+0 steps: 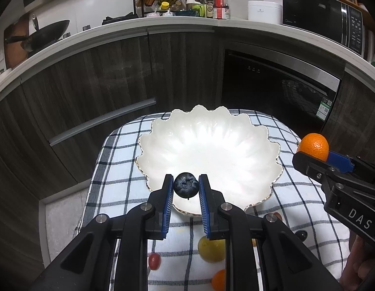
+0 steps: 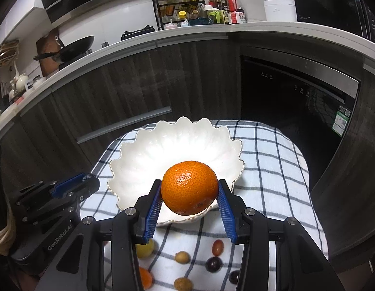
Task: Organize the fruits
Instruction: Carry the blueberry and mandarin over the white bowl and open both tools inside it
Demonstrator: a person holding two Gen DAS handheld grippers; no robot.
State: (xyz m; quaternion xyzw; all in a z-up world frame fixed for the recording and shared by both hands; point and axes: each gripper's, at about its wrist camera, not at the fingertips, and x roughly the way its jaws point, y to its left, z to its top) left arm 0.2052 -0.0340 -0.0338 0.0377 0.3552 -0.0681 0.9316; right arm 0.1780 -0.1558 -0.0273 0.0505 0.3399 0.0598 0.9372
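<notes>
The left gripper [image 1: 186,185] is closed on a dark blueberry [image 1: 186,185], which sits between its blue pads [image 1: 168,203] just above the near rim of the white bowl [image 1: 260,145]. The right gripper [image 2: 189,189] is closed on an orange mandarin [image 2: 189,187], and it holds this fruit over the near part of the same bowl [image 2: 129,155]. The bowl has a wavy edge with a thin golden line, and the part of its inside that shows has no fruit in it. It stands on a cloth [image 2: 272,169] with blue and black checks, which covers the counter. The other fruits lie on the cloth in front of the bowl, near the person: a yellow fruit [image 1: 211,248], a small red fruit [image 1: 154,261], a second mandarin [image 2: 145,277], a red grape [image 2: 217,247], two dark grapes [image 2: 213,263] and two small brown fruits [image 2: 182,257]. In the left wrist view the right gripper with its mandarin [image 1: 313,145] shows at the right side, well apart from the blueberry. Behind, a dark kitchen cabinet [image 2: 114,92] carries a wok [image 2: 76,47] and a rack of bottles [image 2: 180,4].
</notes>
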